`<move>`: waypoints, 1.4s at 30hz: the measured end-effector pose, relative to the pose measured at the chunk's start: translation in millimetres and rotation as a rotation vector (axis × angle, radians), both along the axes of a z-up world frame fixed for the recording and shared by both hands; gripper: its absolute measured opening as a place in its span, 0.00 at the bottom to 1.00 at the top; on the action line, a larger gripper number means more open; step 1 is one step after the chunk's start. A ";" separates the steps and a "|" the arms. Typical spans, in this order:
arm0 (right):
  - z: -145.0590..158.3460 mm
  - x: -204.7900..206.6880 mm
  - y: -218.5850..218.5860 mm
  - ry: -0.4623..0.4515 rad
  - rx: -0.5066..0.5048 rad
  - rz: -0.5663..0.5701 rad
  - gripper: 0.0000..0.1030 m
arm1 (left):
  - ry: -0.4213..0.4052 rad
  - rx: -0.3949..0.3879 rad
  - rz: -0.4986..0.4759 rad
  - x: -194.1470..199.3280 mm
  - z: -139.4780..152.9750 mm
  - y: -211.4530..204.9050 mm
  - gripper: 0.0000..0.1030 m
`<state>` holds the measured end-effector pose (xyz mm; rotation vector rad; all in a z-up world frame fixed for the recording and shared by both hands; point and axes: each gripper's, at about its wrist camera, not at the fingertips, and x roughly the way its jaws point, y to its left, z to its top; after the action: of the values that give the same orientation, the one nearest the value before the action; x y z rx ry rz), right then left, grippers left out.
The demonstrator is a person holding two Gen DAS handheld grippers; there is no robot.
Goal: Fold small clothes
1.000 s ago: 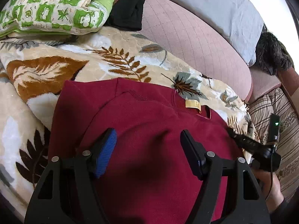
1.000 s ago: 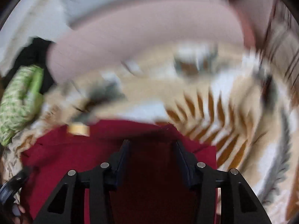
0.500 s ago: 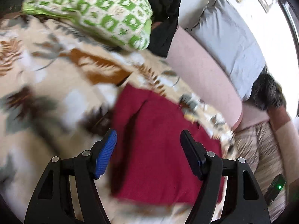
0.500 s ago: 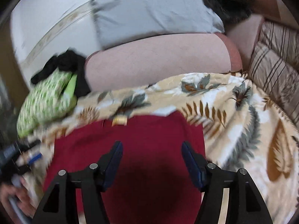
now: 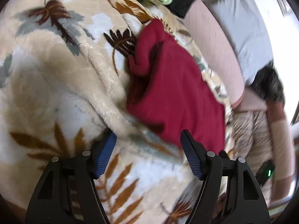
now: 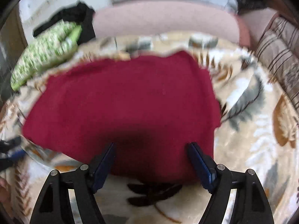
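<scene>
Red top (image 6: 127, 100) on blanket (image 6: 248, 149): soft, light, floppy; likely best pinched at near hem corners. Left hand-held gripper (image 5: 148, 155) and right hand-held gripper (image 6: 151, 164) both spread, empty.

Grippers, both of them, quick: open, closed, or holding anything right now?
Left gripper: open, holding nothing, over the blanket beside the red garment.
Right gripper: open, holding nothing, over the garment's near edge.

Red garment (image 6: 123, 100) smeared by motion blur in the right wrist view — edges, folds indistinct.
</scene>
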<state>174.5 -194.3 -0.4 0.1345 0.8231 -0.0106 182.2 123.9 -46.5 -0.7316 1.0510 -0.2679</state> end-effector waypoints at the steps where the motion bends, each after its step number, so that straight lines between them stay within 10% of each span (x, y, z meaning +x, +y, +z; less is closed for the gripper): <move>1: 6.0 -3.3 5.0 -0.031 0.008 0.012 0.76 | -0.001 -0.016 -0.004 4.1 -0.1 -0.4 0.72; 11: 26.1 6.0 71.7 -0.214 -0.025 0.187 0.76 | 0.014 -0.277 0.072 17.3 2.3 24.1 0.84; 17: -33.2 48.6 83.2 0.096 -0.055 0.197 0.76 | -0.097 -0.237 0.098 16.8 30.2 35.9 0.84; 29: -34.0 45.8 82.0 0.073 -0.040 0.206 0.81 | 0.075 -0.289 -0.009 49.4 -14.1 16.8 0.84; 37: -34.2 45.0 81.5 0.069 -0.037 0.208 0.82 | 0.017 -0.430 0.022 48.0 -9.1 23.9 0.84; 42: -34.6 45.2 82.5 0.071 -0.042 0.211 0.83 | -0.014 -0.365 0.006 50.1 -3.0 16.1 0.83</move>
<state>219.7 -111.8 -35.0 0.0077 0.9038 0.1668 232.3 140.0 -49.5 -1.0577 0.9971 -0.4667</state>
